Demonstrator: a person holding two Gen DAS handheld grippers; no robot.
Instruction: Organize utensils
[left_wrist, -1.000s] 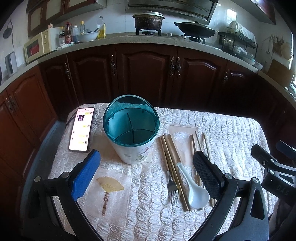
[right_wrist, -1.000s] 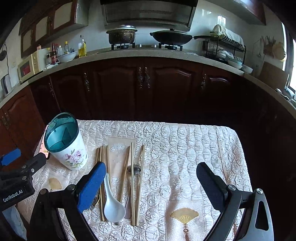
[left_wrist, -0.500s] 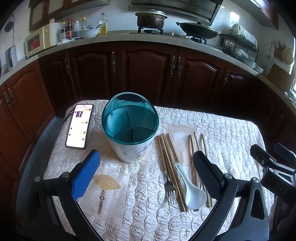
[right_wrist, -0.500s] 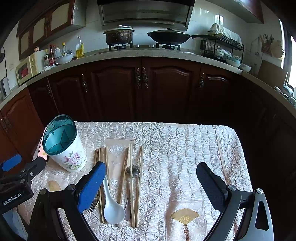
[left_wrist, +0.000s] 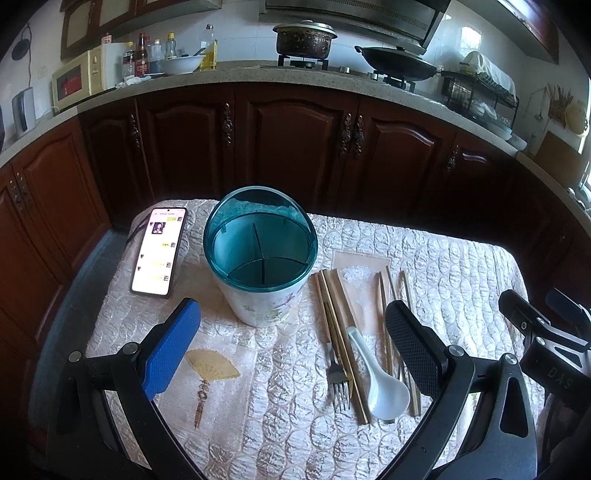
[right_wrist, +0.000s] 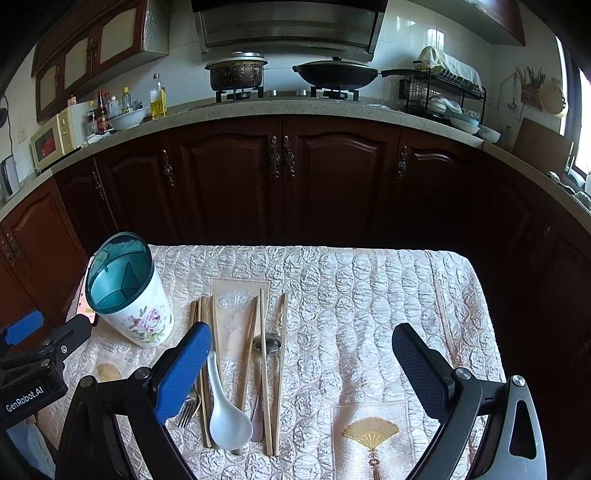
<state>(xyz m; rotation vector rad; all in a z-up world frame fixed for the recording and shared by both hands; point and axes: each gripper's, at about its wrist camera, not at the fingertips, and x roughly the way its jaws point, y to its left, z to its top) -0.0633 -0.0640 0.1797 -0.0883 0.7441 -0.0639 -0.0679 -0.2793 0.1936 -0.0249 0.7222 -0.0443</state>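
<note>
Two claws spread, empty | spoon (right_wrist: 225, 417) lies lengthwise below right gripper (right_wrist: 301, 373), nearer than left gripper (left_wrist: 291, 349) | holder (left_wrist: 260, 254) far-left

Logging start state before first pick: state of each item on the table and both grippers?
Utensil holder: upright, compartments empty.
Phone: flat, screen lit.
White spoon: flat, bowl up.
Fork: flat on cloth.
Chopsticks: loose, flat.
Metal spoon: under chopsticks.
Left gripper: jaws open, empty.
Right gripper: jaws open, empty.
</note>
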